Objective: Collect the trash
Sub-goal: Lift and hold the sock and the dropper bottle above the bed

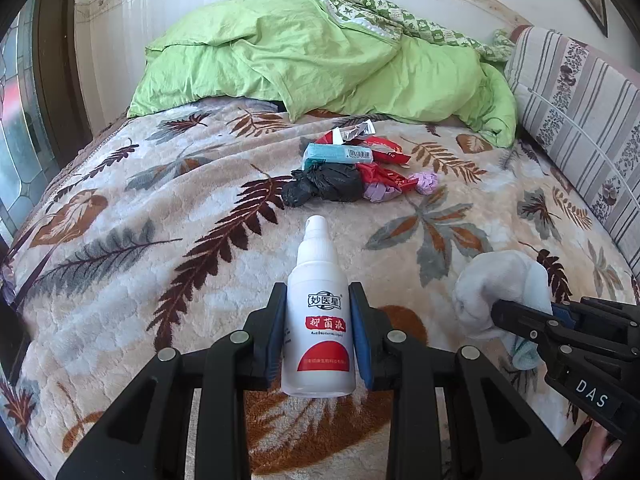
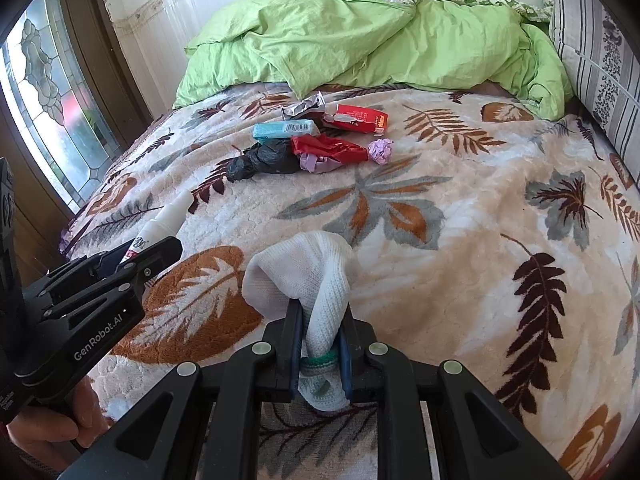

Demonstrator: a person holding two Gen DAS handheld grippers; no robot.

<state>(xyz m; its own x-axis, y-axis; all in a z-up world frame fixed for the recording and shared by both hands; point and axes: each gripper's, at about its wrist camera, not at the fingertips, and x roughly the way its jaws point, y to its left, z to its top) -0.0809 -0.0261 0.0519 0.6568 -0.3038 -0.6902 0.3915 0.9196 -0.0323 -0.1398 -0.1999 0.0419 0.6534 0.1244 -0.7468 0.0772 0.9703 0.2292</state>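
Observation:
My left gripper (image 1: 319, 296) is shut on a white spray bottle (image 1: 320, 320) with a red label, held above the bed; the bottle also shows in the right wrist view (image 2: 166, 220). My right gripper (image 2: 322, 316) is shut on a white sock (image 2: 308, 272), also seen in the left wrist view (image 1: 500, 292). Ahead on the blanket lies a trash pile: a black bag (image 1: 324, 186), a teal box (image 1: 338, 155), red wrappers (image 1: 384, 176), a red carton (image 2: 360, 118), foil (image 2: 304, 105) and a crumpled pink paper (image 2: 381, 151).
The leaf-patterned blanket (image 2: 460, 240) covers the bed. A green duvet (image 1: 320, 56) is heaped at the far end. A striped cushion (image 1: 580, 120) runs along the right side. A stained-glass window (image 2: 48, 92) is at the left.

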